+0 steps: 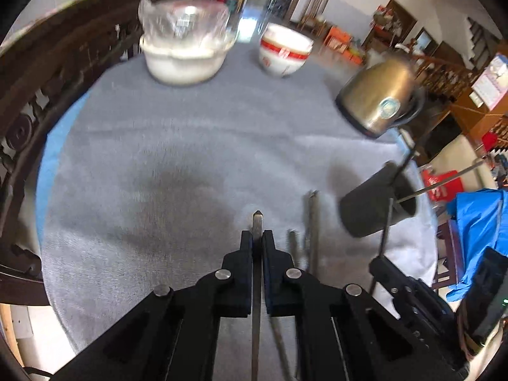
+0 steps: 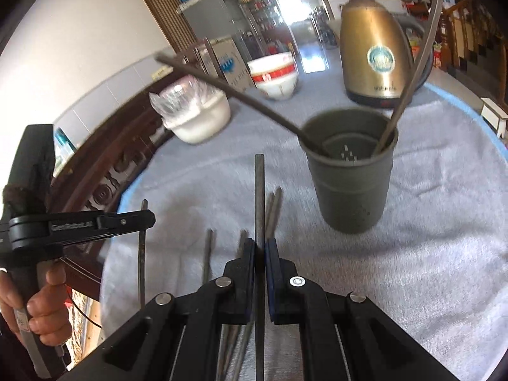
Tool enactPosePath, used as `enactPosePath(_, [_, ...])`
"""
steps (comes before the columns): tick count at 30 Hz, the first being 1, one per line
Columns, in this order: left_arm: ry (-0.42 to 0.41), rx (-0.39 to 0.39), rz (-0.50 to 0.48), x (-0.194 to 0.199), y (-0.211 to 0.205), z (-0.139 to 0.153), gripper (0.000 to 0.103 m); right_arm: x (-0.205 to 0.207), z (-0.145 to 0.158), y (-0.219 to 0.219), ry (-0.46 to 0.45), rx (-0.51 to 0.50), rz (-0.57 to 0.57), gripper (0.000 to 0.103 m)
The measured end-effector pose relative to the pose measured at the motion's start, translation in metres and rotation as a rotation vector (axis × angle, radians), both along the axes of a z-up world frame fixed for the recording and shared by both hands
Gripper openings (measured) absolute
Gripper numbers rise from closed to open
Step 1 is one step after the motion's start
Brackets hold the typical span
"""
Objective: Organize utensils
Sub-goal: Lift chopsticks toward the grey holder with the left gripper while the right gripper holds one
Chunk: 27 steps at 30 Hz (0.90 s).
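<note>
Closest to us, our left gripper is clamped on one metal chopstick, which runs straight between the two fingers with its pointed tip poking just beyond them. Our right gripper likewise pinches a second chopstick along its centre line, with a long stretch extending forward. More loose chopsticks lie on the grey cloth just beside it. Farther on stands a grey utensil cup with two chopsticks leaning inside. Beyond sit a gold kettle, a red-banded bowl and a wrapped white bowl.
</note>
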<state>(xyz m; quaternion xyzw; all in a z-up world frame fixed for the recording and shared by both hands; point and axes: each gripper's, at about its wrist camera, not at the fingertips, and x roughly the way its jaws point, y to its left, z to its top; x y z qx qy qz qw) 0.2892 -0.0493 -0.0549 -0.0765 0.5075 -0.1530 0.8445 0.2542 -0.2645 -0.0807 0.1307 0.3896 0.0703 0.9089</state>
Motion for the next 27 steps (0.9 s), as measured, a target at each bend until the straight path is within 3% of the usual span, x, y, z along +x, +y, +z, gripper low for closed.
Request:
enactPosePath(7, [-0.135,-0.041,0.015,-0.018,-0.004,0.048,0.006,-0.016,0.019,0.005,-0.105,0.031,0.022,0.007])
enactPosePath(13, [-0.240,-0.012,0.035,-0.043,-0.001,0.071,0.006,-0.030,0.026,0.007,-0.162,0.051,0.030,0.007])
enactPosePath(27, [-0.294,0.000,0.036,-0.060,-0.002,0.084,0.006,-0.045,0.045,0.002,-0.270,0.062,0.010,0.007])
